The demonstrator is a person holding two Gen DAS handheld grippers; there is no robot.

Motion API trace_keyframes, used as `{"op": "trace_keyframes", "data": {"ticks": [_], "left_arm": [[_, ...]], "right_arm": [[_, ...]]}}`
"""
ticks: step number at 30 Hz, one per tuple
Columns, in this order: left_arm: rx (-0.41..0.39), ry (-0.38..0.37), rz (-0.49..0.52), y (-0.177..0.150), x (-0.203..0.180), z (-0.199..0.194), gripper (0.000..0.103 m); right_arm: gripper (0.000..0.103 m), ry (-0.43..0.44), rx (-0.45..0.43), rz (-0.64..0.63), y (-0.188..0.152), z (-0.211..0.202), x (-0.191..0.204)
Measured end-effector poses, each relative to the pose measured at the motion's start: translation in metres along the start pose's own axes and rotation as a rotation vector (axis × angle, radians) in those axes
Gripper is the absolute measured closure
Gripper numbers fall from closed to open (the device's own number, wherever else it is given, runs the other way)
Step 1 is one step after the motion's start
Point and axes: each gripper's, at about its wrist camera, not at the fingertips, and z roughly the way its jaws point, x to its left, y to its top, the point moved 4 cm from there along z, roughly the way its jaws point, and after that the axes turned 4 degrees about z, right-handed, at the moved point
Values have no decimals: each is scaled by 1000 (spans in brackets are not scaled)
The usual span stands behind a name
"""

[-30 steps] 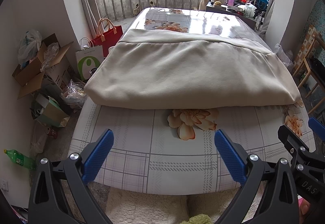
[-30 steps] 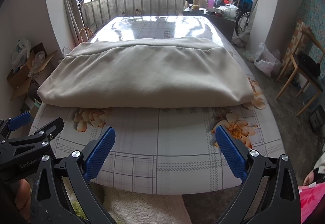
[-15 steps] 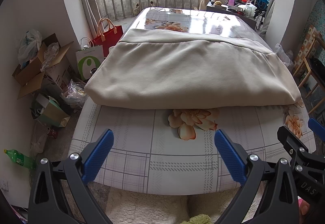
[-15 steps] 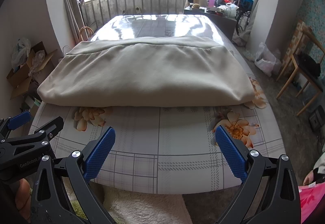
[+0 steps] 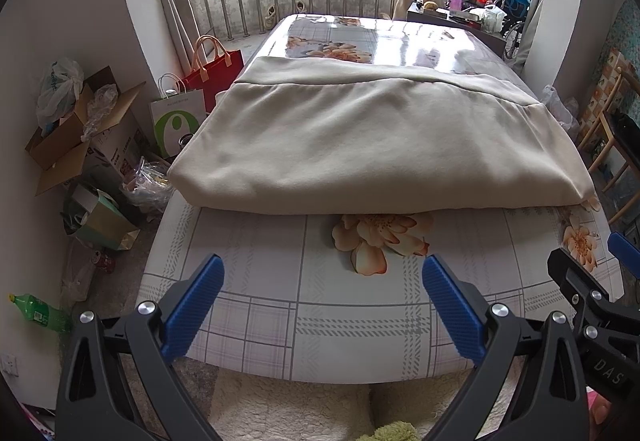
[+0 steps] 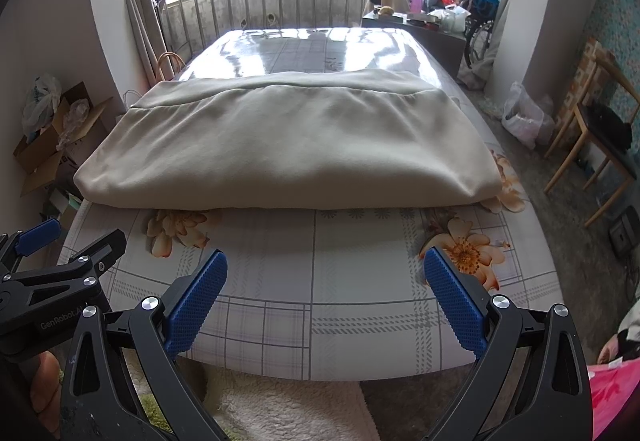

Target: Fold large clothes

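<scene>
A folded beige garment [image 5: 360, 145] lies across the middle of a flower-patterned table [image 5: 280, 281], well beyond the left gripper [image 5: 322, 281] and right gripper [image 6: 325, 277], both spread wide, holding nothing, above the near edge.

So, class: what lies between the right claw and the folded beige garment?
Only bare tablecloth with printed flowers separates the right claw from the beige garment, shown in the right wrist view.
</scene>
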Motion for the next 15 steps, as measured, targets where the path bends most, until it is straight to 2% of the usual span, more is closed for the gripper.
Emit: {"op": "trace_keyframes", "data": {"ticks": [15], "left_arm": [[0,0,1,0,0,0,6]], "right_arm": [[8,6,7,-8,0,0,1]]}}
